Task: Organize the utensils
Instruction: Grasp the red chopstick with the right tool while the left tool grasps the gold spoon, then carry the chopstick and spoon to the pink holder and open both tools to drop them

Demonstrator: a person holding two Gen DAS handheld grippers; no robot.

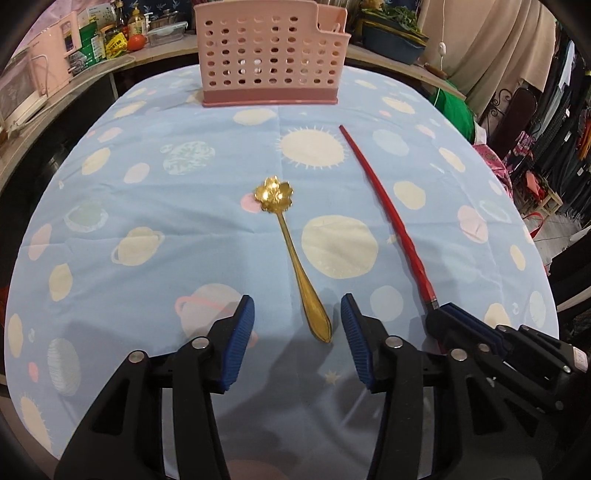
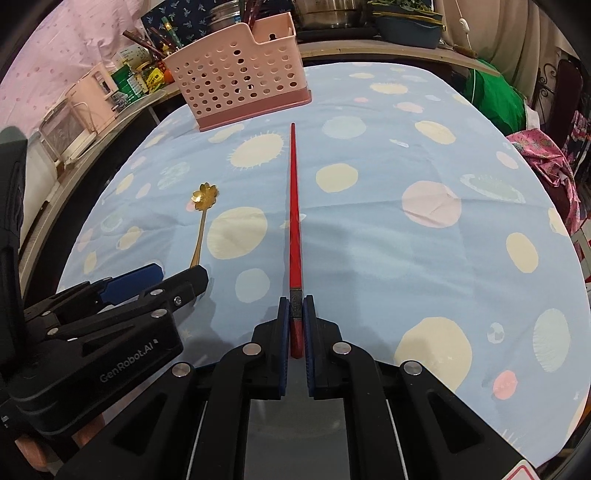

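The table (image 1: 147, 206) wears a pale blue cloth printed with cream suns, ringed planets and pink and mint discs. At the top centre stands a pink basket (image 1: 271, 55) dotted with round holes, its base a darker rose. Mid-frame lies a gold spoon (image 1: 291, 254) with a flower-shaped bowl; right of it, a red chopstick (image 1: 384, 210). Both grippers, the left gripper (image 1: 297, 314) and the right gripper (image 2: 295, 306), are black with blue pads.

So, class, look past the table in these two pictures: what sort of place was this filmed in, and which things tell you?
Probably a lived-in home kitchen or dining corner. A table under a planet-print cloth holds a pink utensil caddy; behind it a counter is crowded with bottles and food packets, and metal pots stand nearby.
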